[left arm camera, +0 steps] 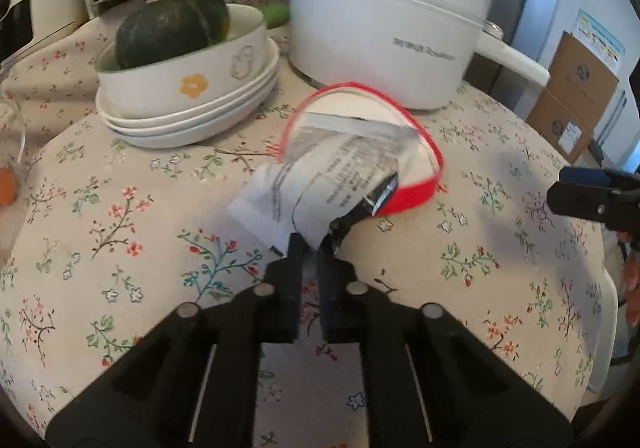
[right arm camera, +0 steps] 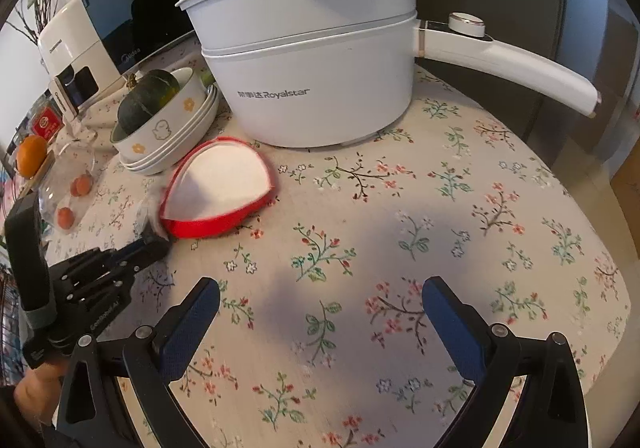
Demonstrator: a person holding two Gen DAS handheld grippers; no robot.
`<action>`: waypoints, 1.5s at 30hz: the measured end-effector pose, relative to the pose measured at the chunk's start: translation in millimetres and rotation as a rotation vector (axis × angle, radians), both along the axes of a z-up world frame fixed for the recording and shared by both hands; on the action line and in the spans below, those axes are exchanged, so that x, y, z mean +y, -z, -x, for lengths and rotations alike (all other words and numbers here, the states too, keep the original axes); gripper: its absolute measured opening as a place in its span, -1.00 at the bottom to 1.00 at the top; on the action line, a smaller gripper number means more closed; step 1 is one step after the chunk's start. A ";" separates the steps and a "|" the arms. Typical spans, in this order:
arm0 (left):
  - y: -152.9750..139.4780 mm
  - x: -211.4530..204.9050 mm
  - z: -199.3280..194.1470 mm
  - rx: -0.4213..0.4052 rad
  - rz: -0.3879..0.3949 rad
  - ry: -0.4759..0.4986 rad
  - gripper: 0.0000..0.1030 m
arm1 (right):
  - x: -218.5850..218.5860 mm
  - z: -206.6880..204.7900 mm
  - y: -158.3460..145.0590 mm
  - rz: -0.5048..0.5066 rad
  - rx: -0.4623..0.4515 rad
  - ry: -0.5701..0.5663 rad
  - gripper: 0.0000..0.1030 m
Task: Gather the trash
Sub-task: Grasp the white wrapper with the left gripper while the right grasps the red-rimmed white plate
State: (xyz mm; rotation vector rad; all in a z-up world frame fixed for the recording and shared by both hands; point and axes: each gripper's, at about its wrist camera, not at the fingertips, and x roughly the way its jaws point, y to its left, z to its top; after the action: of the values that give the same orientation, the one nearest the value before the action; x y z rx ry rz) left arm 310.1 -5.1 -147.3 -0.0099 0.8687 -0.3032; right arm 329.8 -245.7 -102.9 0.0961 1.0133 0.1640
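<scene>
Floral surface (right arm camera: 460, 207), trash pickup just begun.
Left gripper (left arm camera: 310, 244) pinched the wrapper (left arm camera: 320, 175) ahead, by the red container (right arm camera: 216, 187); right gripper (right arm camera: 320, 300) gaped empty; disposal remained.

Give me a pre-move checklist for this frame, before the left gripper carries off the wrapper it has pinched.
1. Left gripper shut on the printed plastic wrapper: ok, fingers pinch its near edge.
2. Wrapper free of the red-rimmed paper bowl: not ok, it lies partly inside the crushed bowl.
3. Right gripper open and empty: ok, jaws wide apart above the floral tablecloth.
4. Right gripper out of the left one's path: ok, it sits at the far right edge of the left wrist view.
5. White Royalstar electric pot away from the bowl: cannot tell, they look close.
6. Trash bin located: cannot tell, none in view.
</scene>
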 end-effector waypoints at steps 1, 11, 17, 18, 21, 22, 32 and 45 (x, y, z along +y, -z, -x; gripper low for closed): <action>-0.2 2.3 -0.6 0.005 0.009 -0.015 -0.98 | 1.5 -1.1 0.6 0.000 0.001 0.001 0.98; -16.6 69.5 22.7 0.053 0.107 -0.187 -1.00 | 27.1 -23.4 4.5 -0.101 0.014 0.069 0.98; -22.3 89.2 45.5 0.053 0.082 -0.183 -1.00 | 51.1 -40.6 20.1 -0.151 0.029 0.152 0.71; -23.0 90.6 48.3 0.051 0.080 -0.180 -1.00 | 55.1 -42.7 24.1 -0.146 0.035 0.163 0.66; -24.3 94.6 54.3 0.052 0.071 -0.176 -1.00 | 64.8 -47.4 37.1 -0.112 0.062 0.193 0.26; -24.4 95.2 55.4 0.053 0.064 -0.177 -1.00 | 66.4 -47.1 39.2 -0.102 0.063 0.201 0.12; -35.4 101.8 83.1 0.055 0.009 -0.193 -1.00 | 63.4 -25.8 22.1 0.001 0.056 0.179 -0.91; -76.8 77.0 146.9 0.017 -0.009 -0.175 -1.00 | 42.7 61.3 -42.0 0.108 -0.044 0.054 -0.91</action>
State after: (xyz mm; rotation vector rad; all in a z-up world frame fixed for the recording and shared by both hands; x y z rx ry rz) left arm 163.2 71.9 -70.5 -0.0795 0.8797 -0.1354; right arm 268.5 -203.1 -60.9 0.0218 0.9723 0.0618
